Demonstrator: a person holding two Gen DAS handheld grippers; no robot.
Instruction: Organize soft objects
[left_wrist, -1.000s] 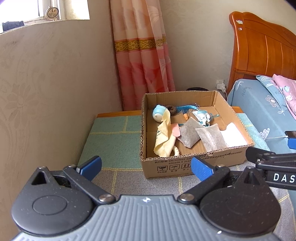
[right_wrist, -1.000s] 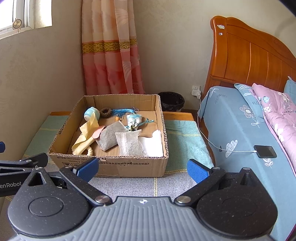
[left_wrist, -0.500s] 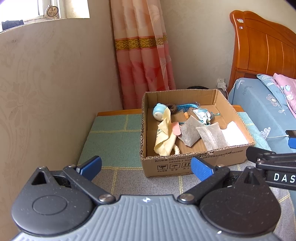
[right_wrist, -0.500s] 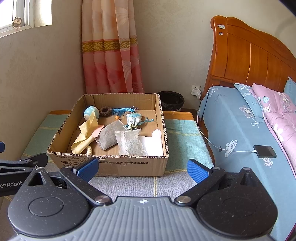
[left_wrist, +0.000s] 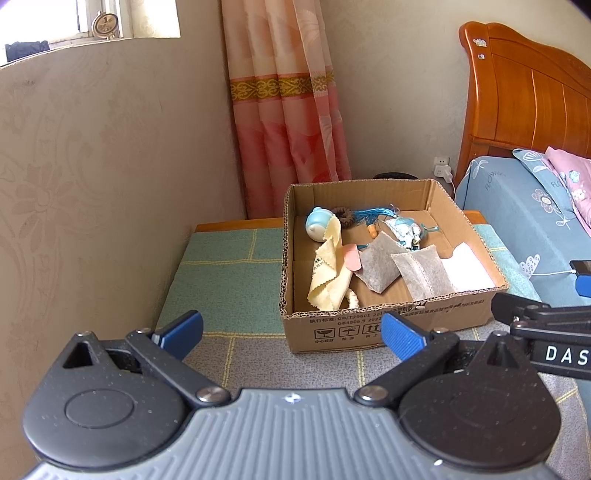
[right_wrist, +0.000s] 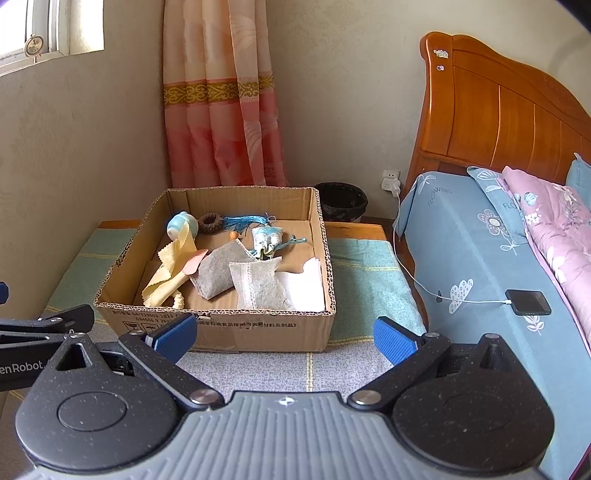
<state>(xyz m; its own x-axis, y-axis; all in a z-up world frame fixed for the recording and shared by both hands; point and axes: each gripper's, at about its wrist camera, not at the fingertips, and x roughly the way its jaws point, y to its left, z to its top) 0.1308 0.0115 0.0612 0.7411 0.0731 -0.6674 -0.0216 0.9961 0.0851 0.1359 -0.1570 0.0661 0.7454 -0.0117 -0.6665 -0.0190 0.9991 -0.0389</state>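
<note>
An open cardboard box (left_wrist: 373, 326) (right_wrist: 258, 328) stands on a checked mat. Inside lie a yellow cloth (left_wrist: 328, 277) (right_wrist: 168, 275), two grey sachets (left_wrist: 419, 271) (right_wrist: 255, 284), a white cloth (left_wrist: 467, 267) (right_wrist: 306, 286), a light blue round toy (left_wrist: 317, 223) (right_wrist: 179, 223), a patterned pouch (left_wrist: 404, 230) (right_wrist: 267, 238), a blue tassel (left_wrist: 373, 214) (right_wrist: 243, 221) and a brown ring (right_wrist: 210, 222). My left gripper (left_wrist: 291, 332) is open and empty, in front of the box. My right gripper (right_wrist: 284, 338) is open and empty, in front of the box.
The mat (left_wrist: 229, 273) (right_wrist: 365, 280) covers a low wooden table against the wall. A bed (right_wrist: 491, 258) with a wooden headboard is on the right, with a phone (right_wrist: 528, 302) on a charging cable. A black bin (right_wrist: 341, 201) and a curtain (right_wrist: 221, 110) stand behind.
Both grippers have drawn back slightly from the box and stay open. Nothing in the box has moved.
</note>
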